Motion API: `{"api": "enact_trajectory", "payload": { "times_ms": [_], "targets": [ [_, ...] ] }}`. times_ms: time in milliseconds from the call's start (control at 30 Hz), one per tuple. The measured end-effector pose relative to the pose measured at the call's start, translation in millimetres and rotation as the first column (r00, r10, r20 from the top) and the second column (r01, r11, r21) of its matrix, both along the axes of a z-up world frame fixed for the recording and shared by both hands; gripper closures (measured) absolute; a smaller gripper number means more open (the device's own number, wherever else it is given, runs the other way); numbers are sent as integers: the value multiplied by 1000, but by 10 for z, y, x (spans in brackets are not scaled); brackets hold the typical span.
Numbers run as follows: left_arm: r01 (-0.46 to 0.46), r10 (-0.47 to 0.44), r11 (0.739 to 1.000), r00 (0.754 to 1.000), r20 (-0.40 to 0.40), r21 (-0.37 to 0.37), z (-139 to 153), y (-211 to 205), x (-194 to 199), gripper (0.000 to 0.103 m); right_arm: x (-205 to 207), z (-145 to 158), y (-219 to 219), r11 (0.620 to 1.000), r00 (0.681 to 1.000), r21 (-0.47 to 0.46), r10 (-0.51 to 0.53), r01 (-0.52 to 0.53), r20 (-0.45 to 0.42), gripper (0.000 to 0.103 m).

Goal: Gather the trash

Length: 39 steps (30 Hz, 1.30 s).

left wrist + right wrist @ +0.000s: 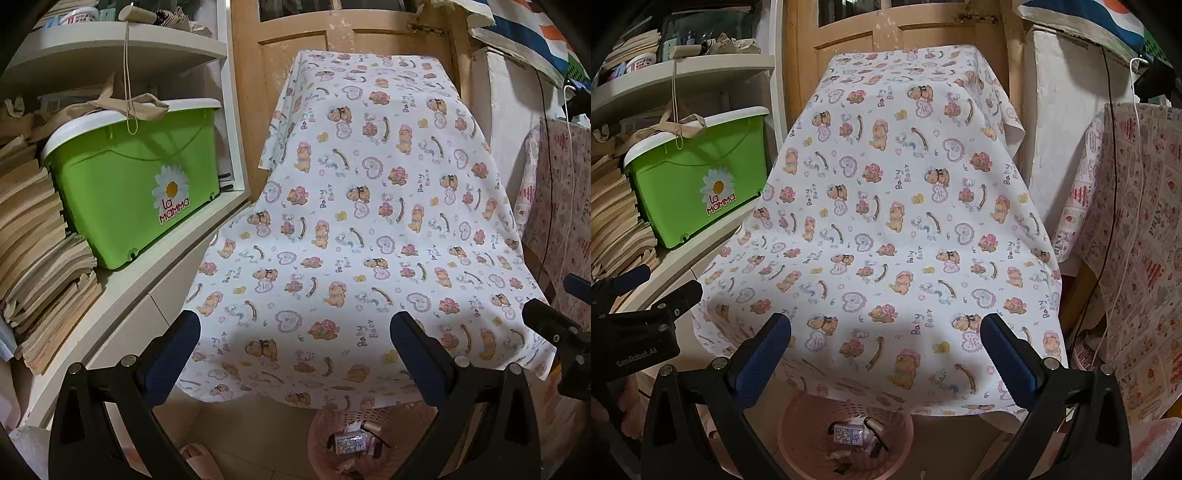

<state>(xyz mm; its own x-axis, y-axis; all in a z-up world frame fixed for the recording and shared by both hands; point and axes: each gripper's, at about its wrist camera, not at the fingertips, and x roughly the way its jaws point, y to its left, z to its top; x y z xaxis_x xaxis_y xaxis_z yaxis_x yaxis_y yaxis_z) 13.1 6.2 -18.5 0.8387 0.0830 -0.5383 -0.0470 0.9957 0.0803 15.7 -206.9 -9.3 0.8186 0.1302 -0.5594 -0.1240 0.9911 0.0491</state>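
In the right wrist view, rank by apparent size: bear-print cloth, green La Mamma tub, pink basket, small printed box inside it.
1. bear-print cloth
2. green tub and pink basket: too close to rank, basket partly hidden
3. printed box

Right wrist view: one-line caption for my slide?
Open right gripper over the bear-print tablecloth, empty-jawed; pink wastebasket below holds a small box.

Left gripper (295, 339): jaws spread wide, nothing between them, tilted downward. Right gripper (886, 339): jaws spread wide, nothing held, tilted downward, alongside the left.
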Motion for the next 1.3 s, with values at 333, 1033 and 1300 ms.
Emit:
{"api": "enact_trajectory", "payload": {
  "times_ms": [333, 1033, 1300],
  "targets": [
    [-26, 25, 999, 1000, -10, -43, -4, 108, 17, 1, -4, -3, -5, 1000, 1000, -1, -1, 1, -2, 0],
    [-41, 38, 998, 997, -62, -44, -79, 138, 81, 1, -12, -39, -23, 1000, 1000, -5, 2, -2, -12, 0],
    [-48, 45, 998, 997, -67, -41, -100, 151, 95, 1, -8, -29, -10, 1000, 1000, -5, -1, 1, -13, 0]
  ]
}}
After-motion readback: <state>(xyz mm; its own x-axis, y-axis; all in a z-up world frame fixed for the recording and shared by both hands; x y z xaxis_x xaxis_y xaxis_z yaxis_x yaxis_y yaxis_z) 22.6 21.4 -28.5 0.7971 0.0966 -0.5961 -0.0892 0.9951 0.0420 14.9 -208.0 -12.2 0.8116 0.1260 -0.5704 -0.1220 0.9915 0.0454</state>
